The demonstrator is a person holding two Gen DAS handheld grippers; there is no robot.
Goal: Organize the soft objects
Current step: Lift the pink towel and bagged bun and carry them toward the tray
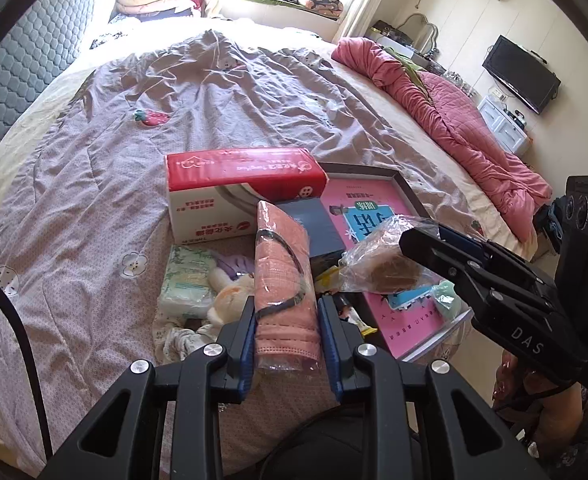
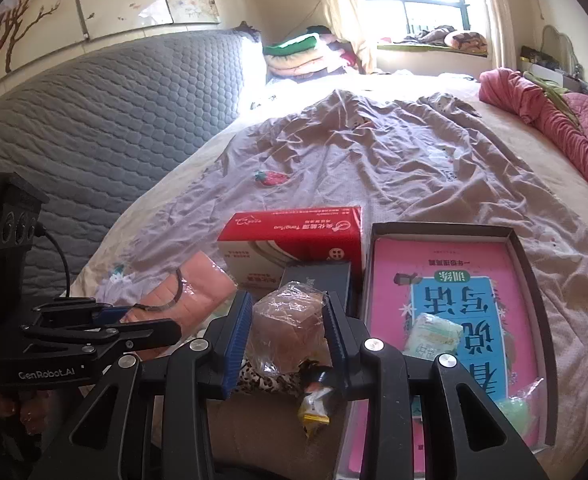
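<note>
My left gripper (image 1: 285, 306) is shut on a pink folded packet in clear wrap (image 1: 283, 264), which stands up between the blue pads above the bed. The right wrist view shows that left gripper (image 2: 149, 320) at the left, with the pink packet (image 2: 191, 284) sticking out of it. My right gripper (image 2: 287, 300) is shut on a brown soft lump in a clear plastic bag (image 2: 287, 332). Seen from the left wrist, the right gripper (image 1: 422, 242) comes in from the right and holds the same bag (image 1: 382, 270) over the pile.
A red-and-white tissue box (image 2: 294, 240), a dark box (image 2: 318, 276) and a shallow tray (image 2: 532, 280) holding a pink book lie on the mauve quilt (image 1: 93, 208). A green tissue pack (image 1: 185, 280) and plush toy (image 1: 229, 292) lie nearby. A pink blanket (image 1: 454, 120) lies bunched at the right.
</note>
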